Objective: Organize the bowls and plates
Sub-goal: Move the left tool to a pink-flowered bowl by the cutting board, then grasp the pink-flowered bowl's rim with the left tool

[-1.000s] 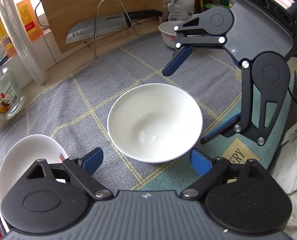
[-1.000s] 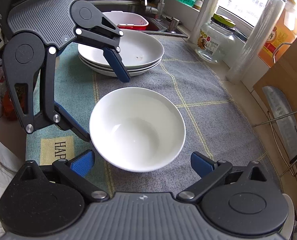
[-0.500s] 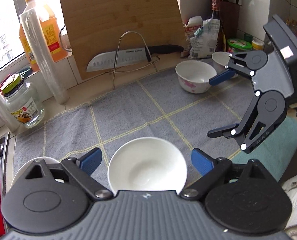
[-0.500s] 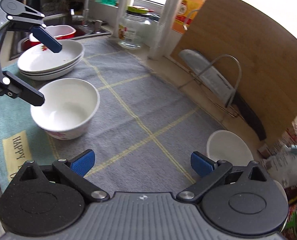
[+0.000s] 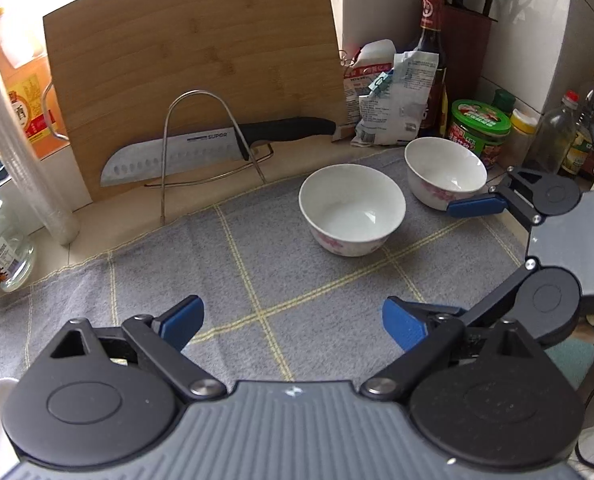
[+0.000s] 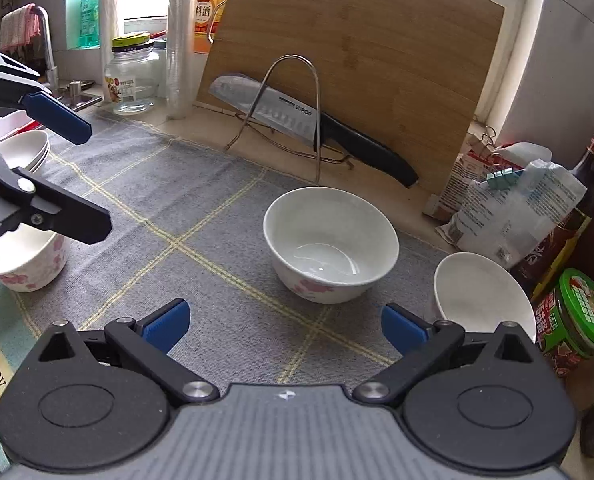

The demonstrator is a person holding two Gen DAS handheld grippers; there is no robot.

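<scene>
On the bench's grey mat (image 6: 217,216), both grippers' fingers are spread and hold nothing, so the right gripper (image 6: 283,326) could bump the flowered bowl (image 6: 331,244) just ahead into the small bowl (image 6: 483,294) beside it.

We see the left gripper (image 5: 293,322) wide open over the grey mat (image 5: 225,272), nothing between its fingers (image 5: 183,316); two white bowls (image 5: 352,208) ahead, right gripper (image 5: 429,264) apparently open too.
</scene>
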